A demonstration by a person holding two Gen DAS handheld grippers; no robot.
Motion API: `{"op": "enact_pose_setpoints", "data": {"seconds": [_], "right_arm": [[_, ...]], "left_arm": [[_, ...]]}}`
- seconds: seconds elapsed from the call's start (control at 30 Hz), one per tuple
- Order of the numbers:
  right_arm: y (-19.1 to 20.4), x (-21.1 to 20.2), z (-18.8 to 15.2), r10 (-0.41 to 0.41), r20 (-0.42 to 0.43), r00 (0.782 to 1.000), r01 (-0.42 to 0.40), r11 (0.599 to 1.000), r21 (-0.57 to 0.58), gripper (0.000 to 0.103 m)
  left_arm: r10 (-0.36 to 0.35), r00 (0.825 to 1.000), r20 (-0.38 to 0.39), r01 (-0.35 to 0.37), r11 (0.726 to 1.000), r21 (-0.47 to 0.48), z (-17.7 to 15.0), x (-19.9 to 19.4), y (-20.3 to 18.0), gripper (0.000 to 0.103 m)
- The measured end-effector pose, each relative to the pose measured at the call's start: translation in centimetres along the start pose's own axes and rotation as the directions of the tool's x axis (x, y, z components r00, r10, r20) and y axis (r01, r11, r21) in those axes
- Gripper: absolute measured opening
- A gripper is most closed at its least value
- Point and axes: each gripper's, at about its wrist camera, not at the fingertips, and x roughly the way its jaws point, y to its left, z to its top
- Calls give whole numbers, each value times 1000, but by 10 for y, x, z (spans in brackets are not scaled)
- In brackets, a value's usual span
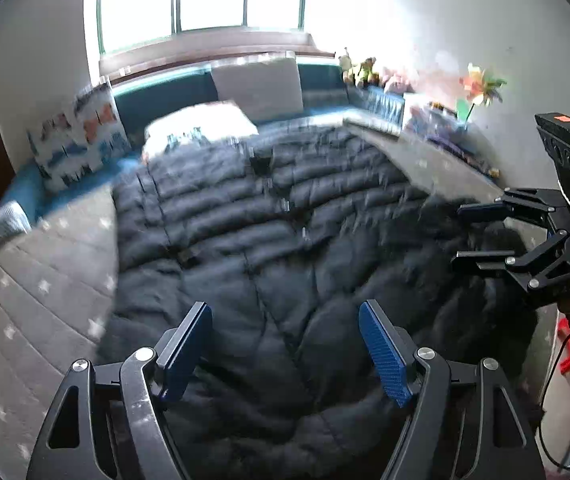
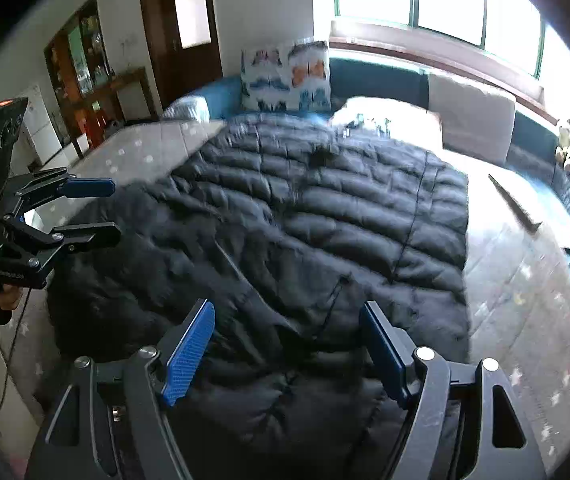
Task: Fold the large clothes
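Note:
A large black quilted puffer jacket [image 1: 285,240] lies spread flat on a grey bed cover; it also shows in the right wrist view [image 2: 305,220]. My left gripper [image 1: 285,344] hovers open and empty above the jacket's near part. My right gripper [image 2: 285,344] is open and empty above the near part too. Each gripper shows in the other's view: the right gripper [image 1: 461,236] at the jacket's right edge, the left gripper [image 2: 113,212] at its left edge, both with jaws apart.
The grey star-patterned bed cover [image 1: 45,288] reaches past the jacket on both sides. Patterned pillows [image 1: 77,140] and a white cushion [image 1: 257,88] lean on a teal headboard below a bright window. Toys and books [image 1: 425,108] line the right side. A door and cabinet [image 2: 85,64] stand at left.

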Motion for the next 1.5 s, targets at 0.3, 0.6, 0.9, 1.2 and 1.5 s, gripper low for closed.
{"op": "enact_pose_setpoints", "data": {"seconds": [0.3,0.6,0.9,1.2,1.5], "right_arm": [[-15,32,-31,39,-25,999,-39,999,19,81],[-10,2,-35,-18,-54,998,16,999,-37,81],[-17,25,-48,-4,-84,996,3,1000,-6,81],[-18,27,-47,10,-99,995,-11,1000,-11,83],[-8,12,-48,-59,-94,994,60,998,3,83]], "left_arm": [[16,999,-29,-15,1000,18,-25,38,-3,81],[21,999,-26,-21,999,36,-31,38,-4,83],[36,999,-25,-35,998,49,-32,41,-6,84],[42,999,-29,-41,998,56,-31,42,-5,85],[61,998,-25,-60,997,50,-32,44,-10,86]]}}
